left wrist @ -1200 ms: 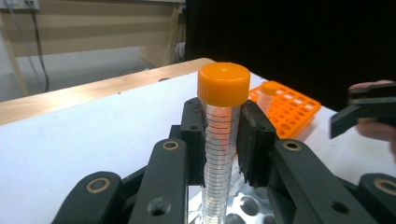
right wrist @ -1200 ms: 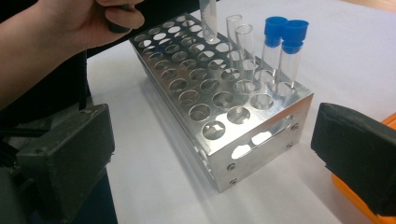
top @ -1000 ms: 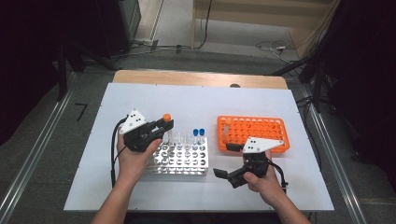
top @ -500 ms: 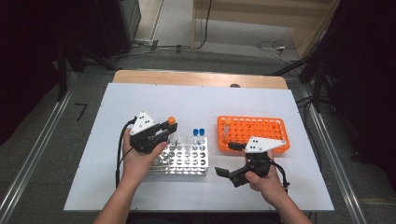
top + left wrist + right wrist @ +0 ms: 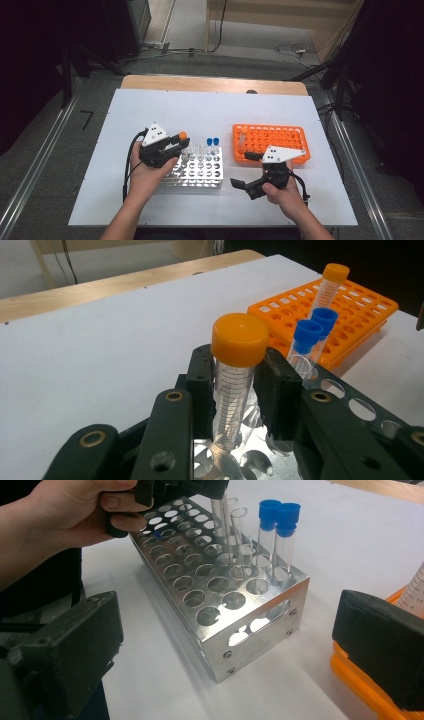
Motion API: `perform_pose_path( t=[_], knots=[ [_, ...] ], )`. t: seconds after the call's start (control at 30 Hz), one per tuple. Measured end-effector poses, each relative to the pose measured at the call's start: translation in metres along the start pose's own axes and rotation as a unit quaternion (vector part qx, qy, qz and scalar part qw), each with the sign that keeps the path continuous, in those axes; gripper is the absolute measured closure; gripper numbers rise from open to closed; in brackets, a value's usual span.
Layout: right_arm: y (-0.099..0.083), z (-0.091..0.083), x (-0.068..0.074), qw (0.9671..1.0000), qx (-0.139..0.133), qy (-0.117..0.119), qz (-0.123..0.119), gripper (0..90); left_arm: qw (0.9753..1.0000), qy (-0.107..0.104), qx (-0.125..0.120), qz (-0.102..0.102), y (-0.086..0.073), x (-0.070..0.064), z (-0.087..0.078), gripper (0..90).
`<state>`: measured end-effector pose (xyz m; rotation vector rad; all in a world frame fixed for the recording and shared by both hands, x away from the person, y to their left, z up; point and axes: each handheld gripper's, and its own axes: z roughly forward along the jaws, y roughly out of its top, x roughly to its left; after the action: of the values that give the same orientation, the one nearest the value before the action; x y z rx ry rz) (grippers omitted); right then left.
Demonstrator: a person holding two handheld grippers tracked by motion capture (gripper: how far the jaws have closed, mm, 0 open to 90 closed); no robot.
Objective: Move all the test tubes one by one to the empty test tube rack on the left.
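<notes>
While left tool (image 5: 235, 405) grips orange-capped tube (image 5: 235, 370) over metal rack (image 5: 225, 595) — right tool (image 5: 225, 655) gapes.

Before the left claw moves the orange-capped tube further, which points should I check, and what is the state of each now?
1. Left claw grips the orange-capped tube on both sides: ok.
2. Tube upright between the jaws: ok.
3. Tube tip out of the metal rack: cannot tell.
4. Two blue-capped tubes beside the path, apart from the claw: ok.
5. Right claw open, holding nothing, off the rack: ok.
6. Orange rack has free holes: ok.
</notes>
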<state>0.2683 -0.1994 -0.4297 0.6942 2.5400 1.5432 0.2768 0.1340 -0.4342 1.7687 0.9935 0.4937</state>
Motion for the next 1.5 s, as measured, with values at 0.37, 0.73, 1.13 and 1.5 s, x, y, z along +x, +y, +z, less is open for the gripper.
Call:
perform_pose_path(
  t=[0.37, 0.73, 1.13, 1.5],
  knots=[
    [-0.001, -0.002, -0.006, 1.0000, -0.006, -0.003, 0.002, 0.0, 0.9986, -0.031, -0.010, -0.041, 0.001, 0.002, -0.008, 46.6],
    [0.000, 0.001, -0.011, 1.0000, -0.005, -0.007, 0.003, 0.0, 0.9940, -0.091, -0.044, -0.042, 0.004, 0.001, -0.017, 19.8],
    [0.002, -0.004, -0.025, 0.9991, -0.016, -0.036, 0.017, 1.1, 0.9952, -0.030, -0.083, -0.042, 0.009, 0.001, -0.029, 46.1],
    [0.002, -0.008, -0.044, 0.9961, -0.025, -0.075, 0.039, 3.0, 0.9951, -0.022, -0.087, -0.043, 0.008, 0.005, -0.030, 82.0]
  ],
)
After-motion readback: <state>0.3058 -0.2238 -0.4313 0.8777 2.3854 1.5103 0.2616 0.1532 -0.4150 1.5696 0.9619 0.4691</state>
